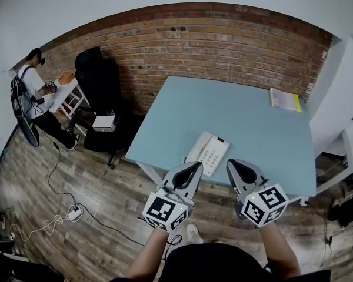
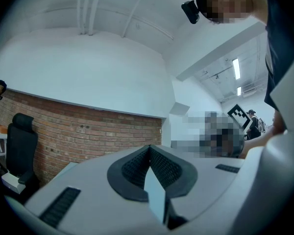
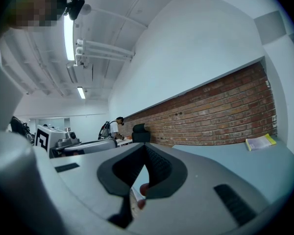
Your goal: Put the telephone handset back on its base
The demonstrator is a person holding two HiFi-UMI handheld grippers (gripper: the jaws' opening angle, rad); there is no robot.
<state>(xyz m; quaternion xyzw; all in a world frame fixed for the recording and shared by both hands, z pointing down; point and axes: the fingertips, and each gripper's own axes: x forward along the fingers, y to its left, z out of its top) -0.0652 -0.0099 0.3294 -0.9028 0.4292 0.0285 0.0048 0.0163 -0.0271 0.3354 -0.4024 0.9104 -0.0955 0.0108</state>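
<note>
Pale blue, the table carries a white telephone close to its near edge, keypad on the right. The handset lies along the left side of the phone; from this steep view it looks seated on the base, but I cannot be sure it is fully down. The left gripper and right gripper are held level side by side at the table's near edge, and the telephone shows between their tips. In each gripper view the two dark ribbed pads meet at the tip, pressed together with nothing pinched. A yellow booklet lies at the table's far right corner. Behind the table runs a brick wall; a black office chair stands off to the left on the wooden floor, and a person stands beyond it
</note>
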